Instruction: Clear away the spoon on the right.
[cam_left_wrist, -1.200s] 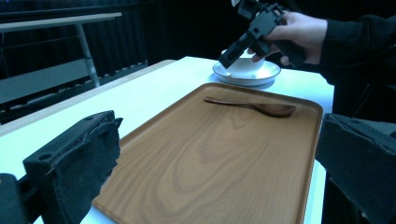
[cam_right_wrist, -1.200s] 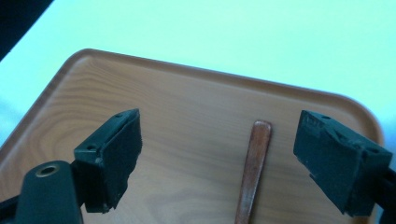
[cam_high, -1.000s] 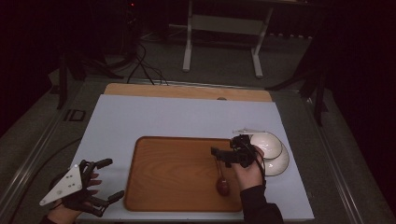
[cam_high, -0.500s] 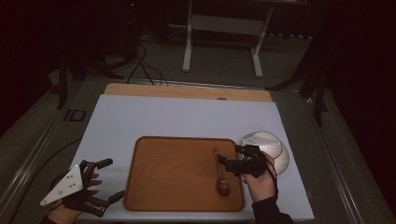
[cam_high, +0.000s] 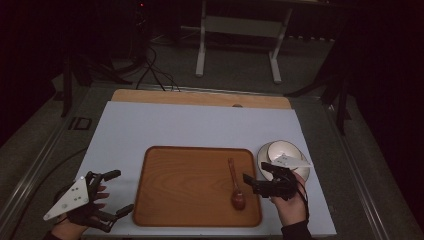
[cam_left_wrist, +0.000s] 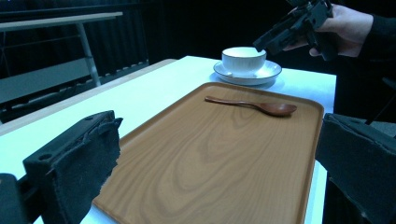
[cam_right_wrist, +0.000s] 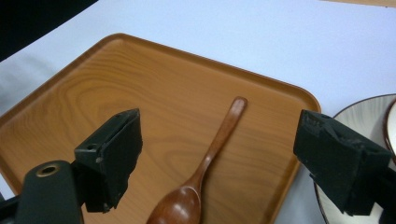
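A brown wooden spoon (cam_high: 235, 186) lies on the right part of a wooden tray (cam_high: 185, 200), bowl end toward the near edge. My right gripper (cam_high: 255, 173) hovers open just right of the spoon, over the tray's right rim. In the right gripper view the spoon (cam_right_wrist: 210, 154) lies below and between the wide-apart jaws of the right gripper (cam_right_wrist: 222, 140), which touch nothing. My left gripper (cam_high: 119, 191) is open and empty at the near left, beside the tray's left rim. The left gripper view looks across the tray (cam_left_wrist: 210, 158) to the spoon (cam_left_wrist: 261, 106).
A white bowl (cam_high: 281, 150) sits on a saucer (cam_high: 265, 150) right of the tray, just beyond the right hand. They are the bowl (cam_left_wrist: 243, 57) and the saucer (cam_right_wrist: 369, 112) in the gripper views. A wooden strip (cam_high: 200, 98) edges the white table's far side.
My right gripper has drawn back from the spoon's handle toward the near edge and slightly right. The spoon stays flat on the tray. The left gripper has not moved.
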